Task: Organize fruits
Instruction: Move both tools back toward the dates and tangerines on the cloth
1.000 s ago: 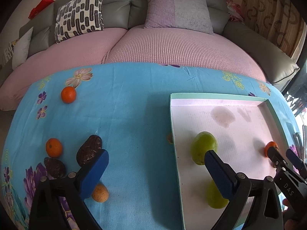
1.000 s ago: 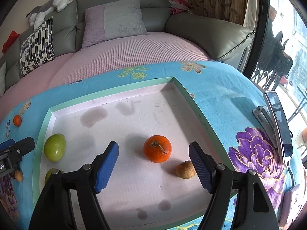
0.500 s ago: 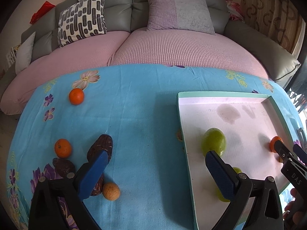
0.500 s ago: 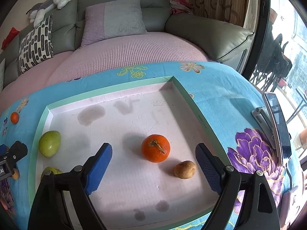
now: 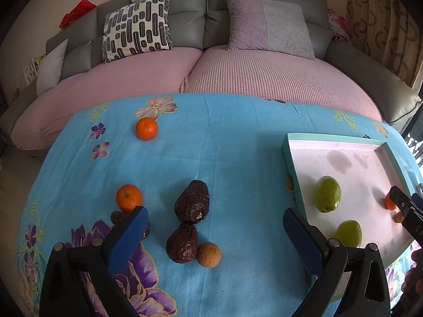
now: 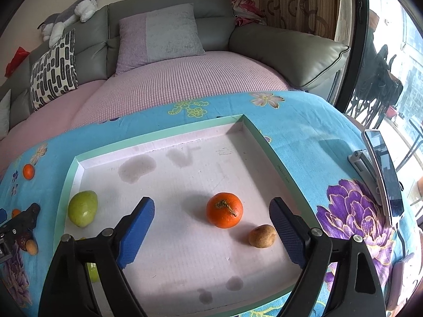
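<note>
The blue flowered cloth (image 5: 238,142) fills the middle of the left wrist view, and the shallow tray (image 5: 286,153) with its green rim sits at the right edge of that frame. In the right wrist view the tray takes up the centre.

Inside the tray lie two green fruits (image 5: 327,194), one at mid right of the left view and the other just below it, plus an orange (image 6: 224,213) and a small brown fruit (image 6: 262,236) at centre right of the right view.

Loose on the cloth are two dark wrinkled fruits (image 5: 192,205) in the lower centre of the left view, touching end to end, with a small tan ball (image 5: 209,254) against the lower one. A third dark one is half hidden behind the left claw's near finger. One orange (image 5: 128,197) sits lower left, another at upper left.

The left claw (image 5: 214,231) is wide apart and holds nothing; the dark pair lies in the gap ahead of it. The right claw (image 6: 211,228) is also spread, with nothing pinched, hanging over the tray's orange.

To my eye the next pick is one of those dark fruits. Since they touch each other and the tan ball, I would come down on the upper one alone, across its narrower width, closing gently so the soft skin does not tear and the ball is not nudged away.
</note>
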The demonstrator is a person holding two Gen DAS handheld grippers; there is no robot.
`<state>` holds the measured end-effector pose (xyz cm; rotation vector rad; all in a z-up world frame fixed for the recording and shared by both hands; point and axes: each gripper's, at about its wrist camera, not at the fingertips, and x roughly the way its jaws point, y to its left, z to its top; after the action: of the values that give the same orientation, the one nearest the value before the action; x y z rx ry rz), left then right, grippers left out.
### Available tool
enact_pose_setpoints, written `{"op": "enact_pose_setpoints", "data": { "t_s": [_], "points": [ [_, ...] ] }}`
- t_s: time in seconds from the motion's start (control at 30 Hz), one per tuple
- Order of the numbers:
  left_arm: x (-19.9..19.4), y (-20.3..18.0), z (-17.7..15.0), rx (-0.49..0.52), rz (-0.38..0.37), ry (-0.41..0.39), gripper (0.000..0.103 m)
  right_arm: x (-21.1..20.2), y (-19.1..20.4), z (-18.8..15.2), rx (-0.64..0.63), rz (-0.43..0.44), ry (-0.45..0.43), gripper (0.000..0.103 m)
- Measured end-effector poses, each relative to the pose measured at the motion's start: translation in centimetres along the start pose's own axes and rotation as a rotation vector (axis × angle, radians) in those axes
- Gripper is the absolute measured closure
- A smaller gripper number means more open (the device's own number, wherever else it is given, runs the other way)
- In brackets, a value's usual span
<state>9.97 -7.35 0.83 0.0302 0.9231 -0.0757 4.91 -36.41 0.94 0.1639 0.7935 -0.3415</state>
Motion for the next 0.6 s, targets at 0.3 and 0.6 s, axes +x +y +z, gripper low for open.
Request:
{"op": "enact_pose_setpoints", "data": {
  "t_s": [0.3, 0.6],
  "points": [
    [0.1, 5.5, -0.3, -0.122, 0.067, -0.004, 0.0, -0.6, 3.4, -0.1, -0.067, 0.048, -0.018, 0.014],
    [-1.2, 9.7, -0.8, -0.217, 0.085, -0.044, 0.0, -1.2, 6.3, -0.6, -0.131, 0.088, -0.031, 0.014]
  ]
}}
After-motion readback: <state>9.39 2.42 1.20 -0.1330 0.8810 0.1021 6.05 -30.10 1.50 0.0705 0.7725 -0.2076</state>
